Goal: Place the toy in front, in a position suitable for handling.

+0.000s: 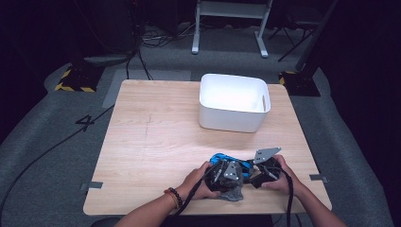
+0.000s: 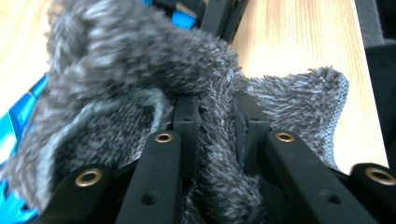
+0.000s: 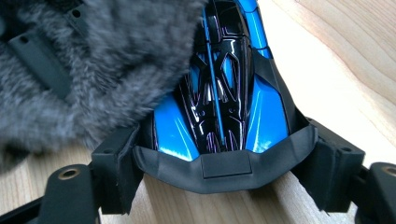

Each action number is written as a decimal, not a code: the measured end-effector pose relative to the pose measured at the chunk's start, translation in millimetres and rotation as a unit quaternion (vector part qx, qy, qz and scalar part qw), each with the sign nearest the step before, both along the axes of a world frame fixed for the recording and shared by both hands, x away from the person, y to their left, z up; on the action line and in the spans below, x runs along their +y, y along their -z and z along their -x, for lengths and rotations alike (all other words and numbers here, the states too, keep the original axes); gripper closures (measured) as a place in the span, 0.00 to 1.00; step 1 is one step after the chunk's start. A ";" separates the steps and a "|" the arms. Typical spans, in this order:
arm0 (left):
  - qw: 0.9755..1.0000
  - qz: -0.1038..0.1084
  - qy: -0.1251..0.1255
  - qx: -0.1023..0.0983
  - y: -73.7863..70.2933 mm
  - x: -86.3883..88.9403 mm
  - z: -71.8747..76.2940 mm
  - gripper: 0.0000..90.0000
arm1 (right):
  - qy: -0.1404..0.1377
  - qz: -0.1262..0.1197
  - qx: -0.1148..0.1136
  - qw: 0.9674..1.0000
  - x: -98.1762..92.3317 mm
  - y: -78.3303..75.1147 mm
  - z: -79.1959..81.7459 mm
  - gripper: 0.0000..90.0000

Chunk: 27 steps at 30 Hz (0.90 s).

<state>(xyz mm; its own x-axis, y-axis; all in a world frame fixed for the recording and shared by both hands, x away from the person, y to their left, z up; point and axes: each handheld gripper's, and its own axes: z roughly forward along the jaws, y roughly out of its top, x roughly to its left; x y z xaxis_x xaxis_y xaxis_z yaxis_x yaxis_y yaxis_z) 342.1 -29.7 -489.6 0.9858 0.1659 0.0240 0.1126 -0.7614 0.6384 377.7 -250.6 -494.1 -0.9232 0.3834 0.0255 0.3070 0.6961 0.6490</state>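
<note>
At the near edge of the table, the left hand-held gripper is clamped tight on a fold of the fuzzy grey cloth, and the right hand-held gripper, about half closed, grips the near end of the glossy blue and black shoe lying just beside it. To do this well, keep the shoe pinned and draw the cloth slowly, without letting it slip. The white bin stands well beyond.
</note>
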 end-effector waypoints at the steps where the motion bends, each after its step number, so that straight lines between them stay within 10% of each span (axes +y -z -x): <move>1: 1.000 0.003 0.001 0.004 1.2 3.5 -1.3 0.85 | -0.001 0.001 -0.001 1.000 -0.4 -0.1 0.1 0.27; 14: 0.998 -0.014 -0.062 0.001 -3.9 80.3 -23.9 0.87 | -0.019 -0.007 0.001 1.000 -4.9 0.5 -0.6 0.28; 20: 0.989 0.018 -0.145 0.013 -7.0 112.5 -49.1 0.87 | -0.053 -0.010 0.005 0.999 -4.8 0.6 2.7 0.28; 23: 0.987 0.046 -0.152 0.023 -11.3 110.6 -60.1 0.87 | -0.078 -0.010 0.005 0.997 -0.1 0.7 4.2 0.28; 27: 0.991 0.047 -0.126 0.023 -18.1 85.6 -66.8 0.86 | -0.102 -0.005 -0.005 0.995 10.2 -1.0 4.7 0.27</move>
